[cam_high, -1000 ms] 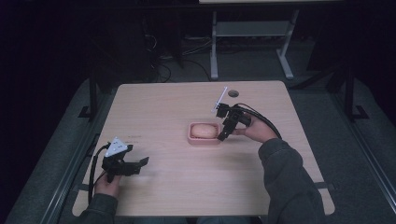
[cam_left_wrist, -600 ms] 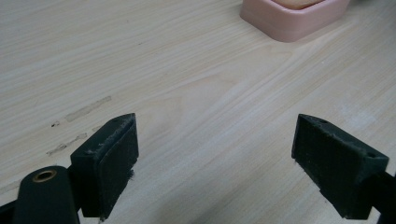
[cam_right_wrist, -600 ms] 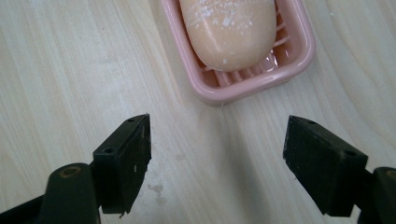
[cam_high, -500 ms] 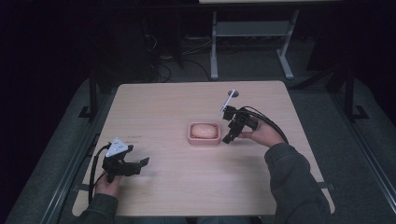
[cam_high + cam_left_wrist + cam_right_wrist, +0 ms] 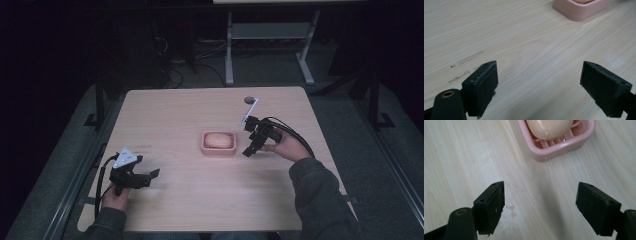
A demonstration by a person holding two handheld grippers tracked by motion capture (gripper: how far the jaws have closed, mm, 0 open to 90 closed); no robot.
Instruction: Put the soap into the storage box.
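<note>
The pink soap dish (image 5: 218, 143) sits near the centre of the worktop (image 5: 200, 200), slightly toward the right edge. A pale, rounded soap bar (image 5: 218, 139) lies in it on raised slats, inside the rim.

Handling, judged from appearance:
- The bar looks smooth and rounded, so it is likely slippery and may squirt out of a hard pinch. White smears on it and on the slats suggest a wet or soft surface.
- The dish appears rigid, light and shallow. It may slide on the wood if pushed from one side.
- For the bar, grip across the short width at its widest section. For the dish, grip across the two long walls of the rim.

Right gripper (image 5: 251, 146): held just beside the right wall of the dish, apart from it. Its fingers (image 5: 490, 207) are spread wide and hold nothing. In the right gripper view the dish and bar lie ahead of the fingers, beyond the gap, offset toward one side.

Left gripper (image 5: 145, 176): near the front left corner of the worktop, well apart from the dish. Its fingers (image 5: 481, 87) are also spread and empty, over bare wood. The dish corner (image 5: 580, 10) appears far ahead in the left gripper view.
</note>
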